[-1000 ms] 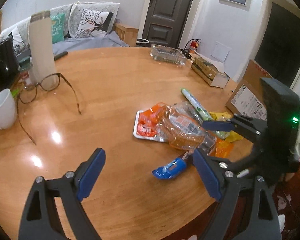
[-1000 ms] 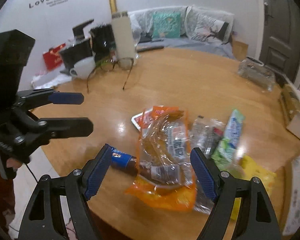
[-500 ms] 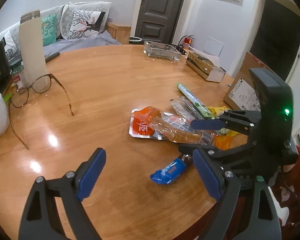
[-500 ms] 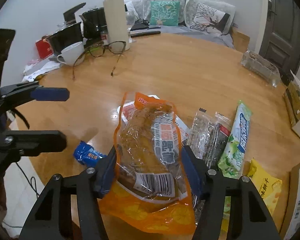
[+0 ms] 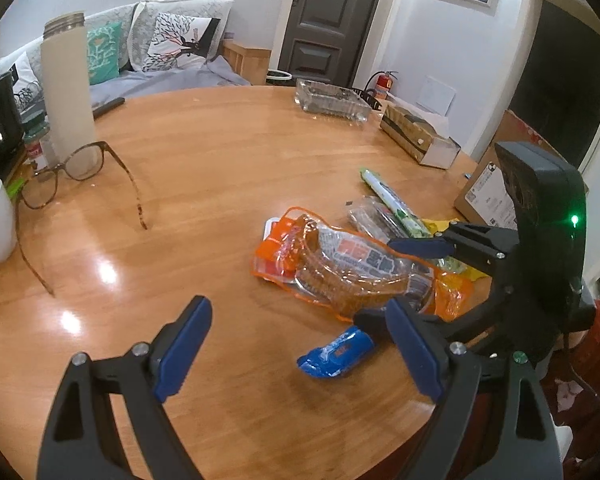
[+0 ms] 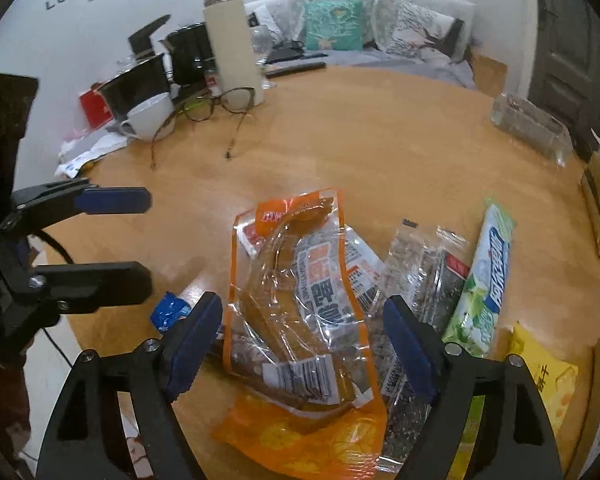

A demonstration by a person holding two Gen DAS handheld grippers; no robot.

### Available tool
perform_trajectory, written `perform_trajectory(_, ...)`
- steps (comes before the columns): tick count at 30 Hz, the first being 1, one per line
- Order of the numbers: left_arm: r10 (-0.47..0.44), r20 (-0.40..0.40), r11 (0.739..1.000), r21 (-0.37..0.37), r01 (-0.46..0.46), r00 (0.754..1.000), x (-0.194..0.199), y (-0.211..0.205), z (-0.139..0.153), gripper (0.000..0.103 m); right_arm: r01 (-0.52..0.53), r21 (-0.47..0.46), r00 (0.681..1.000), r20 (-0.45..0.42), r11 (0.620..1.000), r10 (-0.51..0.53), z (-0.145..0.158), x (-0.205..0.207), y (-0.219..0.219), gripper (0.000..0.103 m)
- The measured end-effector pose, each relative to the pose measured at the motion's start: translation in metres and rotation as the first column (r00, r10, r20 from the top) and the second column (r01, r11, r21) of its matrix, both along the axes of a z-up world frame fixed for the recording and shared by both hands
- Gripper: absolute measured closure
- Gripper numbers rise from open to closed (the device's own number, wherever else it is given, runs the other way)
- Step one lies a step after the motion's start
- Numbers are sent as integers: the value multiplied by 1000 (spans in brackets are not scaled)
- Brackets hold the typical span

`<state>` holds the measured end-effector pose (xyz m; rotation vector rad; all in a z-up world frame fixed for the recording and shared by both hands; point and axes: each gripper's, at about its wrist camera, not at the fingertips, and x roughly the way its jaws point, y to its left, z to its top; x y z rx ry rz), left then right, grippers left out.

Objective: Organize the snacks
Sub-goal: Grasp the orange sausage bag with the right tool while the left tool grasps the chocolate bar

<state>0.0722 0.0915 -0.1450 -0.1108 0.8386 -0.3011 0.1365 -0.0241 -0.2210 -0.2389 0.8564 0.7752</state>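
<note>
Barely any sorting looks done yet: the snacks [image 6: 380, 292] are left heaped at the tabletop's [image 6: 380, 152] lower-right edge, the right gripper [image 6: 304, 330] just reopened around the orange bag [image 6: 296, 312], the left gripper [image 5: 296, 344] wide and empty.

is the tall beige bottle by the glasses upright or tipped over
Upright. The beige bottle stands on its base on the wooden table, metal neck on top, just behind the glasses.

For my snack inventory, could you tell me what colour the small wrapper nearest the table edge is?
Blue; the small wrapper shows best in the left wrist view.
</note>
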Motion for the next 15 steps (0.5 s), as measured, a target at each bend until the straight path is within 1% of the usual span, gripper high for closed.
perform_trajectory(3, 3, -3, 1000, 1, -3, 1000, -1, 0, 0, 16, -29, -39, 999, 23, 999, 30, -1, -5, 7, 22)
perform_trajectory(7, 5, 0, 1000, 3, -5, 1000, -3, 0, 1, 16, -63, -62, 997, 32, 996, 65, -2, -9, 14, 23)
perform_trajectory(8, 5, 2, 1000, 1, -5, 1000, -4, 1, 1, 16, -57, -76, 997, 46, 996, 61, -2, -9, 15, 29)
perform_trajectory(9, 4, 3, 1000, -1, -4, 1000, -5, 1, 2, 16, -55, -66, 997, 45, 996, 58, -2, -9, 14, 38)
perform_trajectory(11, -4, 3, 1000, 0, 4, 1000, -6, 0, 2, 16, -36, -55, 998, 41, 998, 39, 1, -10, 11, 42)
perform_trajectory(13, -14, 4, 1000, 7, 14, 1000, -7, -3, 1, 16, -31, -51, 997, 72, 998, 35, 5, -15, 9, 47)
perform_trajectory(15, -32, 2, 999, 14, 32, 999, -7, -7, -2, 16, -5, -43, 995, 100, 999, 10, 10, -20, 3, 49)
